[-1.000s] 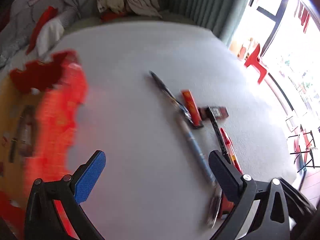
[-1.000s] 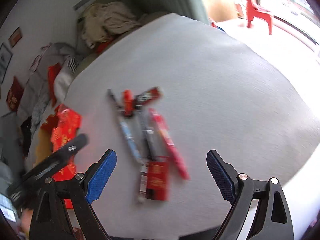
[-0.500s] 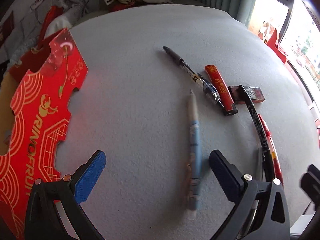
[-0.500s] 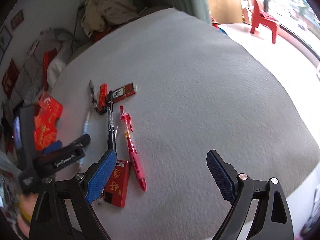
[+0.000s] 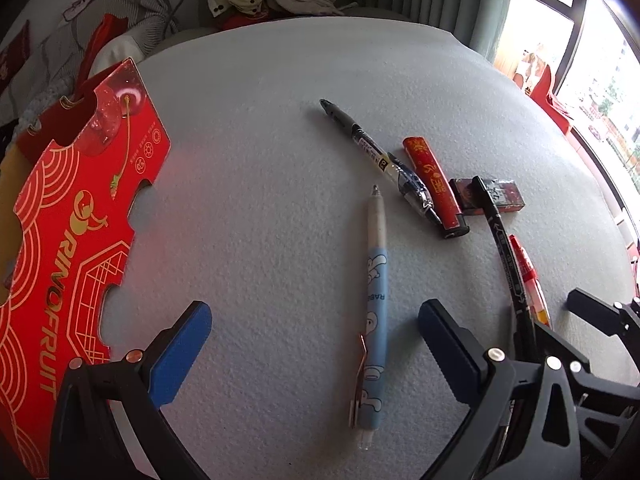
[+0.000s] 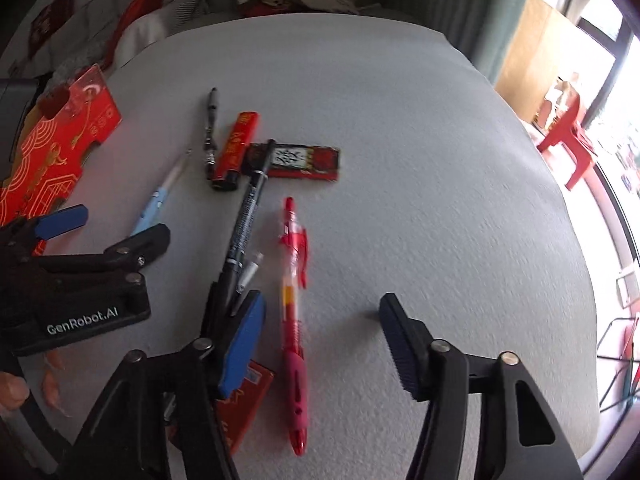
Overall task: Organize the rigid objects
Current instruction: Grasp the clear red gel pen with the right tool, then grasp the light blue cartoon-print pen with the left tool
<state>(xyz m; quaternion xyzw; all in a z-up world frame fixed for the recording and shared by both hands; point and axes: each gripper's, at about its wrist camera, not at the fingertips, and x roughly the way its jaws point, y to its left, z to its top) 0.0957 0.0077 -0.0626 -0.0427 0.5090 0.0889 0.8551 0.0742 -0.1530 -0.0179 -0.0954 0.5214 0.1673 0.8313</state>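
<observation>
We note the black marker [image 6: 249,216] runs under the right gripper's fingers [image 6: 242,342], which also cover most of the red box [image 6: 244,408], while the red carton [image 5: 60,240] is cropped at the left-wrist frame edge.

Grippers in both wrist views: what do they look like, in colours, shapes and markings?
Both are black plastic frames with angled struts and silver bolt heads. The left gripper and right gripper each have two fingers faced with blue ribbed pads. White "GenRobot.AI" lettering marks the left gripper's body in the right wrist view. Bare fingertips of the person's hand show below it; no cables or sleeves are visible.
</observation>
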